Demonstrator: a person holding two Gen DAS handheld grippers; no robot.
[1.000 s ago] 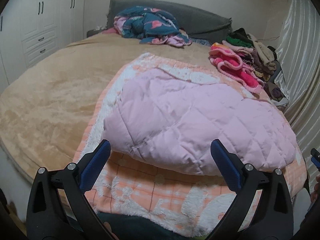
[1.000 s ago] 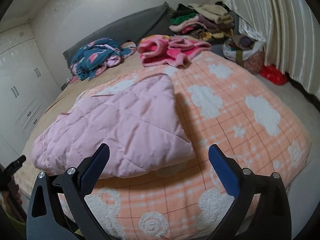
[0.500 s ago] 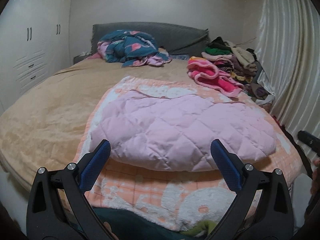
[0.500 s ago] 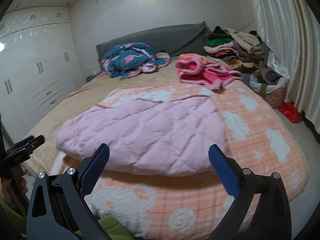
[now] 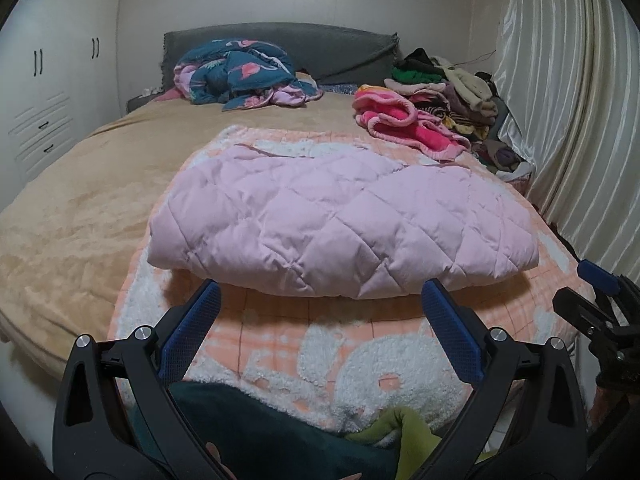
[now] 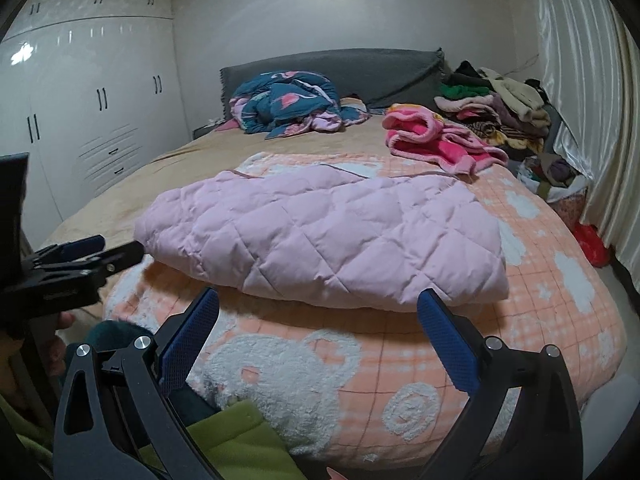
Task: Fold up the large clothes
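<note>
A pale pink quilted garment (image 5: 340, 220) lies folded into a thick flat bundle on the orange-and-white fleece blanket (image 5: 360, 348) at the foot of the bed; it also shows in the right wrist view (image 6: 328, 236). My left gripper (image 5: 320, 336) is open and empty, held back from the bundle's near edge. My right gripper (image 6: 316, 340) is open and empty, also short of the bundle. Each gripper shows at the side of the other's view, the right one (image 5: 600, 300) and the left one (image 6: 76, 264).
A blue flamingo-print heap (image 5: 240, 72) lies by the grey headboard. A pink fleece garment (image 5: 404, 120) and a stack of folded clothes (image 5: 448, 92) sit at the bed's right side by the curtain. A white wardrobe (image 6: 80, 112) stands on the left.
Both grippers have pulled back and lowered away from the folded pink garment, so the views now look level across the bed. The garment lies as it did.
</note>
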